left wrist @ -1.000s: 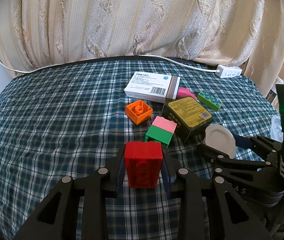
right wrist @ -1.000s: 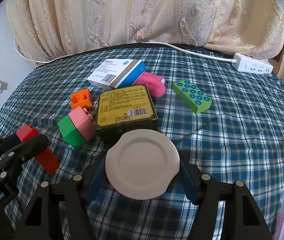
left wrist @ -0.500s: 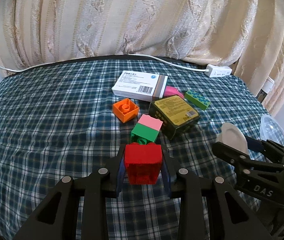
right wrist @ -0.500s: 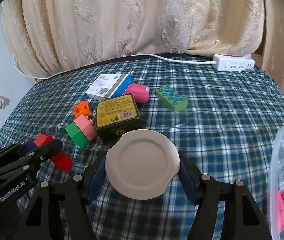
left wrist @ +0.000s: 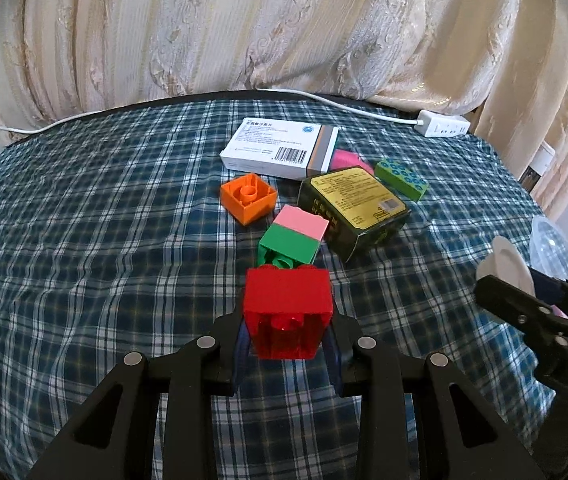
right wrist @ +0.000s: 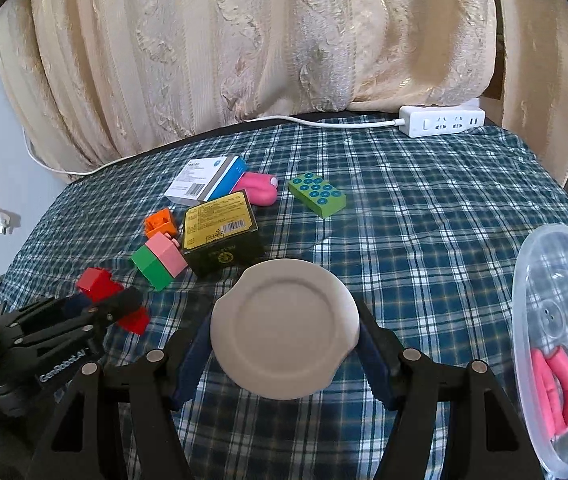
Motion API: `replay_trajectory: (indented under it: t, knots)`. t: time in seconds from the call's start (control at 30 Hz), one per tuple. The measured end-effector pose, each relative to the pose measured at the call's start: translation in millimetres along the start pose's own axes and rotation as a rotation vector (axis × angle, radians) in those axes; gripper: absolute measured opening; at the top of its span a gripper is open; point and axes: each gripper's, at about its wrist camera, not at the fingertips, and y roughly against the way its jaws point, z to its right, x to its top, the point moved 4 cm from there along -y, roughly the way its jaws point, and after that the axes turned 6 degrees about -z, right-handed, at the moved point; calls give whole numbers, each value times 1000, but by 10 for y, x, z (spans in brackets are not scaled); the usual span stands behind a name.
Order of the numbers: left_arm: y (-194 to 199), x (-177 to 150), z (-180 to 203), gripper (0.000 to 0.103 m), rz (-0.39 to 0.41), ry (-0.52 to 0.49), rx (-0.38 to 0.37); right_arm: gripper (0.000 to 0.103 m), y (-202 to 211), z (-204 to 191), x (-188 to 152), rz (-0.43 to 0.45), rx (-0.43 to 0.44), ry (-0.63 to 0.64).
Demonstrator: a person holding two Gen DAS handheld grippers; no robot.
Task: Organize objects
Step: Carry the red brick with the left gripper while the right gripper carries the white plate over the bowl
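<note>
Both tools lifted: left (left wrist: 287, 334) clamps red brick (left wrist: 287, 309), right (right wrist: 284, 338) clamps white plate (right wrist: 285, 329); only right view shows bin (right wrist: 524, 280) contents.

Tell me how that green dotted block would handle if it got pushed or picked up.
The green dotted block looks like rigid moulded plastic, so probably stiff and light. It lies flat on its broad face, so a push would likely slide it, not roll or tip it. The cloth is wrinkled and may drag on it.

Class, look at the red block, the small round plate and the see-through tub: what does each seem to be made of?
Red block: glossy moulded plastic, to judge by its studs and sheen. Small plate: matte off-white, perhaps ceramic or plastic; the look leaves it open. Tub: thin clear plastic, since its contents show through.
</note>
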Motion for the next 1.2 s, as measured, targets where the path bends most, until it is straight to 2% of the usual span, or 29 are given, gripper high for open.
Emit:
replay_trajectory:
  t: [0.4, 0.67, 0.9, 1.2]
  knots:
    - [3, 34, 64, 32, 14, -16, 17, 70, 221, 163, -44, 45, -1, -42]
    - [161, 92, 315, 32, 38, -64, 9, 70, 460, 466, -72, 101, -14, -106]
    - [272, 152, 763, 32, 48, -150, -20, 70, 725, 922, -138, 158, -45, -190]
    - [278, 188, 1516, 32, 41, -281, -81, 70, 1086, 1661, -341, 221, -132, -324]
